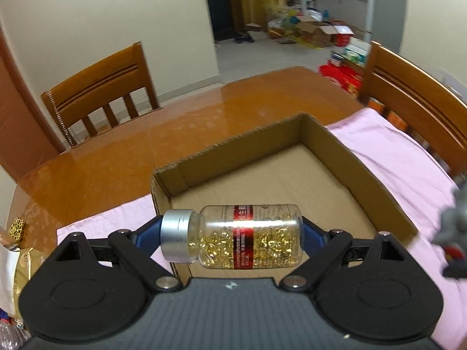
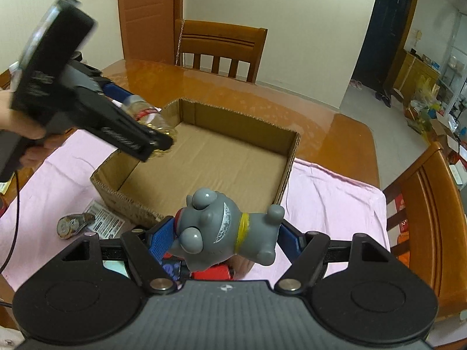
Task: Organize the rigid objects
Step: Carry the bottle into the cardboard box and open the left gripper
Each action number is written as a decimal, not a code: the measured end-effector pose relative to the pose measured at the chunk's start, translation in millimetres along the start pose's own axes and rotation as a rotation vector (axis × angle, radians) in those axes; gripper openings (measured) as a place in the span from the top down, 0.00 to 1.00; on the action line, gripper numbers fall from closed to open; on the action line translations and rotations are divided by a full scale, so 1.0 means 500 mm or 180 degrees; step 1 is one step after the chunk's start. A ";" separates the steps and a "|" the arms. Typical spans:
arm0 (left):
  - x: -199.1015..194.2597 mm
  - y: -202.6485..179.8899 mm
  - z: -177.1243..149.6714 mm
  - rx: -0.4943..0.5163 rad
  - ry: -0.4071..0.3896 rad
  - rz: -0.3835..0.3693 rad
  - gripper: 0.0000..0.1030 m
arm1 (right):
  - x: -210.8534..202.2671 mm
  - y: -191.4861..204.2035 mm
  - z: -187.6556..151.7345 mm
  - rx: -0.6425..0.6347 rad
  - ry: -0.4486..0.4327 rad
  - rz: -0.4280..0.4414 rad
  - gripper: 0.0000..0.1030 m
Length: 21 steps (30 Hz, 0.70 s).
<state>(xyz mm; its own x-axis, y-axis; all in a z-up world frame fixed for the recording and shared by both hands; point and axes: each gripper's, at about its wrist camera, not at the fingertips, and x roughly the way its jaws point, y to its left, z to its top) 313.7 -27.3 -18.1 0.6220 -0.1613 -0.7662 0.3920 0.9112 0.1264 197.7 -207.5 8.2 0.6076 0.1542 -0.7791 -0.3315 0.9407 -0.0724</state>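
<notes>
So far nothing packed: cardboard box (image 2: pixel 204 151) bare inside, sitting on pink cloth (image 2: pixel 335 198) over wooden table (image 1: pixel 146 134). Two items lifted and on the way. Left gripper (image 1: pixel 230 234) clamped lengthwise on clear pill bottle (image 1: pixel 248 237), cap against one pad, base against the other, held sideways over the box's near left corner. Right gripper (image 2: pixel 226 237) closed on grey toy figure (image 2: pixel 224 230), carried on its side just short of the box's near wall. Left to do, probably: lower both into the box, then collect a small disc-like trinket (image 2: pixel 73 224) and printed leaflet (image 2: pixel 103 223) lying on the cloth beside the box. Bottle: silver cap, red label band, roughly half full of golden capsules. Toy: bulging eyes, yellow collar, stubby legs.
</notes>
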 end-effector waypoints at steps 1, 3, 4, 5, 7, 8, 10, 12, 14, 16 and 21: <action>0.009 0.005 0.005 -0.0040 -0.0045 0.0029 0.08 | 0.005 -0.002 0.004 -0.0004 -0.0001 0.0003 0.24; 0.023 0.010 0.015 -0.0096 -0.0112 0.0091 0.08 | 0.013 -0.009 0.012 -0.0016 0.0001 0.0004 0.24; 0.029 0.015 0.018 -0.0124 -0.0118 0.0106 0.08 | 0.016 -0.011 0.014 -0.0017 0.0001 0.0005 0.24; 0.032 0.018 0.019 -0.0152 -0.0112 0.0105 0.08 | 0.020 -0.014 0.015 -0.0016 0.0005 0.0007 0.24; 0.025 0.018 0.016 -0.0193 -0.0102 0.0105 0.08 | 0.025 -0.021 0.018 -0.0012 0.0008 0.0007 0.24; 0.020 0.019 0.013 -0.0194 -0.0117 0.0091 0.08 | 0.028 -0.023 0.021 -0.0008 0.0011 0.0013 0.24; 0.009 0.016 0.006 -0.0170 -0.0126 0.0114 0.07 | 0.033 -0.027 0.025 -0.0011 0.0016 0.0029 0.24; -0.005 0.015 -0.004 -0.0168 -0.0127 0.0166 0.06 | 0.039 -0.029 0.030 -0.0022 0.0019 0.0034 0.24; -0.022 0.014 -0.019 -0.0217 -0.0126 0.0172 0.06 | 0.046 -0.031 0.035 -0.0027 0.0026 0.0058 0.24; -0.039 0.018 -0.036 -0.0297 -0.0118 0.0185 0.05 | 0.049 -0.031 0.040 -0.0036 0.0022 0.0073 0.24; -0.093 0.024 -0.095 -0.0569 -0.0124 0.0191 0.02 | 0.069 -0.036 0.061 -0.0056 0.0023 0.0133 0.24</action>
<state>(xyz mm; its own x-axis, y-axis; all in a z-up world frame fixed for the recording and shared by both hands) 257.6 9.2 -10.7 0.6678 -0.1161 -0.7353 0.2290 0.9719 0.0546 246.6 -209.9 1.4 0.5878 0.1909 -0.7862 -0.3691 0.9280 -0.0507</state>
